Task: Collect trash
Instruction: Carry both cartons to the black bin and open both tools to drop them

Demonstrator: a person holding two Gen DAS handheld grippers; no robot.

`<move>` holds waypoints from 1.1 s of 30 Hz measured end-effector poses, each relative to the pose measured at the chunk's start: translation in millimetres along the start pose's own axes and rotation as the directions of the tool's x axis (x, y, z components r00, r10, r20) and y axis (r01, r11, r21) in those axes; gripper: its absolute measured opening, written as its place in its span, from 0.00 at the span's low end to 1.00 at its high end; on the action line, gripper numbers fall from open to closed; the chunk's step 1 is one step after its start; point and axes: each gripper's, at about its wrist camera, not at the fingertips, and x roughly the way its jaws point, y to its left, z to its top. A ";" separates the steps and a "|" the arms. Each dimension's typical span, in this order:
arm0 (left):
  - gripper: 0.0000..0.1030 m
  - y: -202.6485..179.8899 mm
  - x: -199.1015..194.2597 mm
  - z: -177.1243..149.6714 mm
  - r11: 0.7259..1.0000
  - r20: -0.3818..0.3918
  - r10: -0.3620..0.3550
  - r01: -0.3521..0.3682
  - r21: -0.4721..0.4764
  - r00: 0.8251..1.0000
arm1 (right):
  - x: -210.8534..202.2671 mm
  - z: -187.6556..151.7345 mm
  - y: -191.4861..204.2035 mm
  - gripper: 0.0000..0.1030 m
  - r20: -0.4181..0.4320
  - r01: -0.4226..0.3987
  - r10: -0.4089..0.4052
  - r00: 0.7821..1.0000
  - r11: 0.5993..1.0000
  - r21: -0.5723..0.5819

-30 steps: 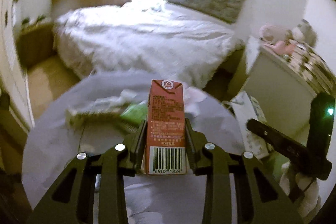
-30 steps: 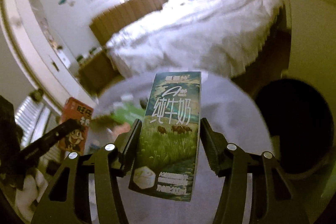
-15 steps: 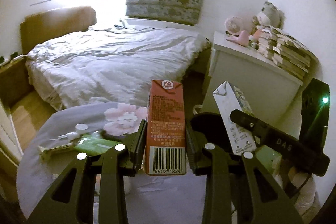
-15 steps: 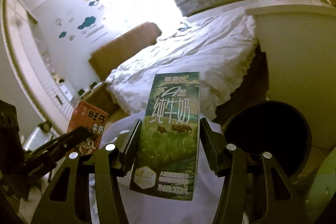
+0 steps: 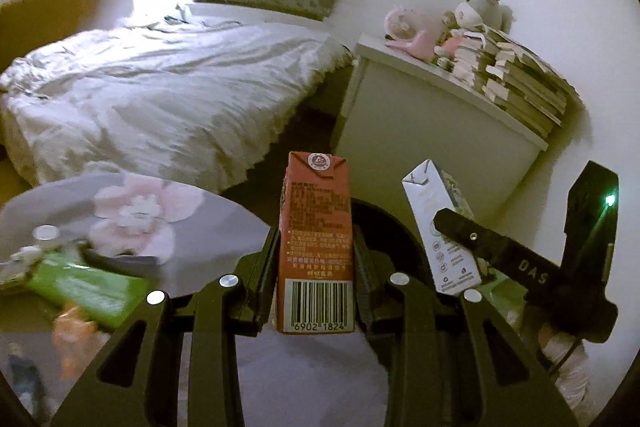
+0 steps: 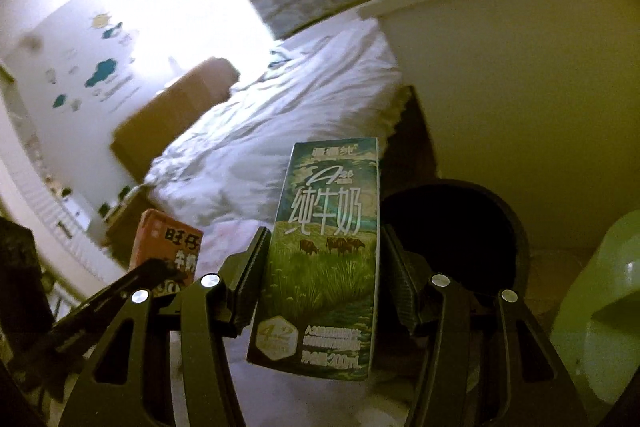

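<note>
My left gripper [image 5: 315, 247] is shut on an upright red drink carton [image 5: 316, 227] with a barcode at its base. The right gripper [image 6: 322, 247] is shut on a taller green milk carton [image 6: 324, 259] printed with cows and grass. Each carton also shows in the other view: the milk carton [image 5: 438, 227] to the right, the red carton [image 6: 168, 247] to the left. A round black bin [image 6: 460, 227] sits just beyond and right of the milk carton; in the left wrist view its dark rim [image 5: 384, 223] shows behind the red carton.
A round table with a flowered cloth [image 5: 192, 227] holds a green packet [image 5: 92, 287], a small bottle [image 5: 44, 235] and other litter at left. Beyond lie a bed [image 5: 160, 87] and a white cabinet [image 5: 432, 131] stacked with books. A pale green object [image 6: 600, 307] stands at right.
Both grippers swung right with their cartons still held. The table litter slid to the left of view, and the black bin and white cabinet came closer.
</note>
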 end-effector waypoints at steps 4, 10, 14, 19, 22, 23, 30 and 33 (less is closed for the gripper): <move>0.32 -7.3 26.1 3.9 0.999 -0.036 -0.037 0.037 -0.002 0.999 | 10.6 -1.1 -18.9 0.54 -0.005 0.044 -0.044 0.999 0.999 0.022; 0.32 -11.4 65.4 9.3 0.997 -0.095 -0.080 0.078 -0.022 0.992 | 28.0 -2.0 -41.1 0.53 -0.014 0.089 -0.088 0.996 0.995 0.047; 0.32 -13.8 86.2 10.3 0.996 -0.132 -0.091 0.088 -0.033 0.987 | 44.0 -1.3 -55.7 0.52 -0.035 0.105 -0.103 0.994 0.993 0.061; 0.32 -16.6 103.5 8.9 0.995 -0.163 -0.094 0.089 -0.038 0.982 | 57.6 0.8 -69.1 0.52 -0.049 0.108 -0.104 0.993 0.991 0.079; 0.32 -18.1 108.9 7.1 0.995 -0.174 -0.094 0.089 -0.037 0.980 | 61.7 4.0 -66.8 0.52 -0.052 0.106 -0.102 0.993 0.991 0.084; 0.32 -19.6 110.7 6.8 0.995 -0.178 -0.095 0.090 -0.037 0.979 | 61.5 2.8 -67.2 0.52 -0.053 0.106 -0.101 0.993 0.991 0.085; 0.32 -24.1 117.6 6.5 0.995 -0.192 -0.094 0.090 -0.030 0.977 | 65.8 2.6 -70.3 0.52 -0.063 0.104 -0.099 0.993 0.990 0.097; 0.33 -26.4 121.0 7.4 0.995 -0.199 -0.095 0.092 -0.028 0.975 | 67.0 2.1 -72.0 0.52 -0.069 0.102 -0.095 0.993 0.989 0.103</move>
